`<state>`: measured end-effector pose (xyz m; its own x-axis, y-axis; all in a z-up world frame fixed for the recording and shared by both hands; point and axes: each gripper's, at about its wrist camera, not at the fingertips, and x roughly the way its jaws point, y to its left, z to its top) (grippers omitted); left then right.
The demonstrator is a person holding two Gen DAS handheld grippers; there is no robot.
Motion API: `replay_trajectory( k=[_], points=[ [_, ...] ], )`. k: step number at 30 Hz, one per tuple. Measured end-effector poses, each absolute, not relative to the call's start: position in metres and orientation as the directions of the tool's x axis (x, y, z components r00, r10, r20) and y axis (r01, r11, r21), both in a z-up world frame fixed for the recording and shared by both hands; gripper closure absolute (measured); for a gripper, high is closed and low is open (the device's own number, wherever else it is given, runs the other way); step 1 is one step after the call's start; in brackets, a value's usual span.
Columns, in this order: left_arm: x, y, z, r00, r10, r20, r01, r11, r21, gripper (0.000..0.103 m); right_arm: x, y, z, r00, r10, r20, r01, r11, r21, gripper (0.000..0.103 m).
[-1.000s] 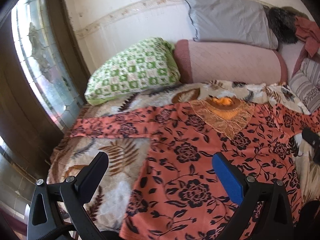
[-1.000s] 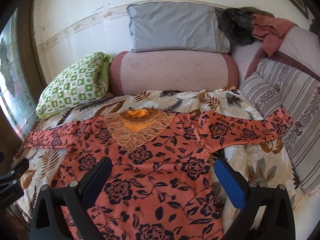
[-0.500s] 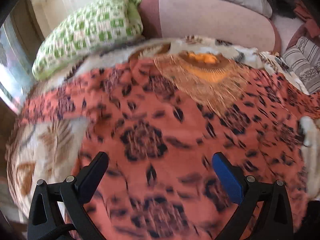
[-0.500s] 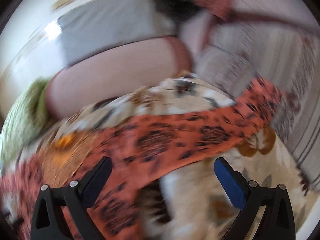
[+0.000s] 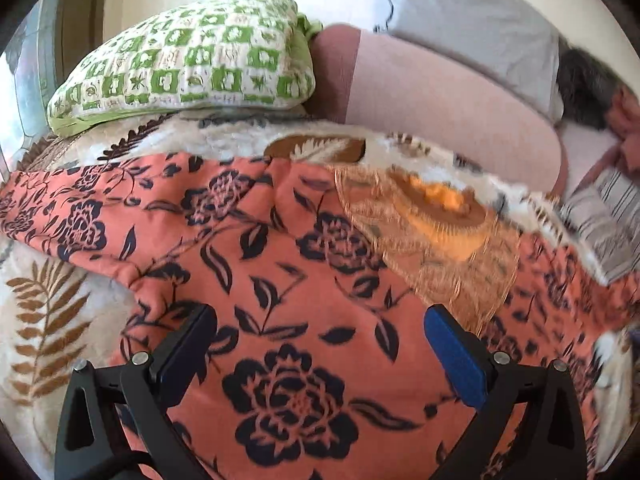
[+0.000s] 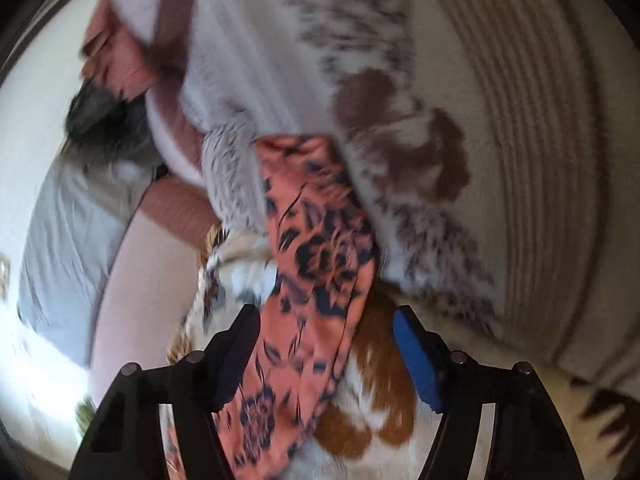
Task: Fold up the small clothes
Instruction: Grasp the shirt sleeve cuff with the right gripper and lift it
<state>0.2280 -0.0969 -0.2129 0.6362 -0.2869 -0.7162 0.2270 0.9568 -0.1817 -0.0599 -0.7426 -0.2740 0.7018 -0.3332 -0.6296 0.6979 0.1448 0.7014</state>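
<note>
An orange dress (image 5: 304, 280) with a dark flower print and a gold lace collar (image 5: 432, 232) lies spread flat on a leaf-patterned blanket (image 5: 44, 312). My left gripper (image 5: 316, 356) is open just above the dress's chest, left of the collar. In the right wrist view one sleeve (image 6: 320, 264) of the dress runs up between my fingers. My right gripper (image 6: 324, 348) is open around that sleeve, low over the blanket (image 6: 360, 432). This view is rolled and blurred.
A green checked pillow (image 5: 188, 64), a pink bolster (image 5: 440, 96) and a grey pillow (image 5: 472, 20) line the wall behind the dress. A striped cushion (image 6: 420, 80) lies right beside the sleeve end. A window is at the far left.
Both grippers moved forward and down toward the dress. The left one closed in on the chest area. The right one swung right, rolled, and came over the right sleeve.
</note>
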Motion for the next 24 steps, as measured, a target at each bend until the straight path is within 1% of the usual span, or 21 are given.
replay_trajectory(
  k=[2, 5, 6, 7, 8, 9, 12, 14, 16, 21, 24],
  points=[
    [0.231, -0.096, -0.209, 0.658, -0.293, -0.693, 0.250, 0.954, -0.167, 0.000, -0.059, -0.751, -0.279, 0.692, -0.348, -0.633, 0.700, 0.106, 0.706, 0.032],
    [0.233, -0.093, -0.208, 0.673, -0.284, -0.683, 0.291, 0.950, -0.108, 0.000, -0.055, -0.762, -0.287, 0.678, -0.359, -0.642, 0.704, 0.065, 0.707, 0.033],
    [0.233, -0.091, -0.208, 0.674, -0.284, -0.681, 0.298, 0.949, -0.101, 0.000, -0.052, -0.764, -0.286, 0.684, -0.359, -0.636, 0.699, 0.070, 0.712, 0.038],
    [0.234, -0.088, -0.207, 0.675, -0.278, -0.684, 0.294, 0.951, -0.097, 0.000, -0.049, -0.766, -0.286, 0.692, -0.353, -0.630, 0.694, 0.083, 0.715, 0.067],
    [0.237, -0.085, -0.207, 0.672, -0.269, -0.690, 0.282, 0.954, -0.097, 0.000, -0.043, -0.768, -0.285, 0.693, -0.343, -0.635, 0.699, 0.101, 0.708, 0.086],
    [0.239, -0.081, -0.208, 0.668, -0.265, -0.695, 0.268, 0.958, -0.107, 0.000, -0.037, -0.769, -0.283, 0.681, -0.332, -0.653, 0.716, 0.114, 0.689, 0.092],
    [0.242, -0.068, -0.204, 0.669, -0.266, -0.694, 0.217, 0.963, -0.160, 0.000, -0.027, -0.764, -0.269, 0.692, -0.340, -0.637, 0.708, 0.146, 0.691, 0.093],
    [0.240, -0.060, -0.198, 0.676, -0.283, -0.680, 0.189, 0.959, -0.211, 0.000, -0.025, -0.753, -0.247, 0.731, -0.351, -0.584, 0.670, 0.210, 0.712, 0.095],
    [0.236, -0.057, -0.192, 0.684, -0.284, -0.672, 0.169, 0.958, -0.232, 0.000, -0.019, -0.739, -0.225, 0.759, -0.338, -0.556, 0.645, 0.273, 0.714, 0.095],
    [0.227, -0.055, -0.167, 0.757, -0.205, -0.620, 0.115, 0.977, -0.182, 0.000, 0.008, -0.670, -0.156, 0.869, -0.227, -0.440, 0.495, 0.425, 0.758, 0.096],
    [0.221, -0.047, -0.162, 0.773, -0.196, -0.603, 0.111, 0.978, -0.174, 0.000, 0.041, -0.611, -0.121, 0.897, -0.157, -0.414, 0.432, 0.514, 0.741, 0.096]
  ],
)
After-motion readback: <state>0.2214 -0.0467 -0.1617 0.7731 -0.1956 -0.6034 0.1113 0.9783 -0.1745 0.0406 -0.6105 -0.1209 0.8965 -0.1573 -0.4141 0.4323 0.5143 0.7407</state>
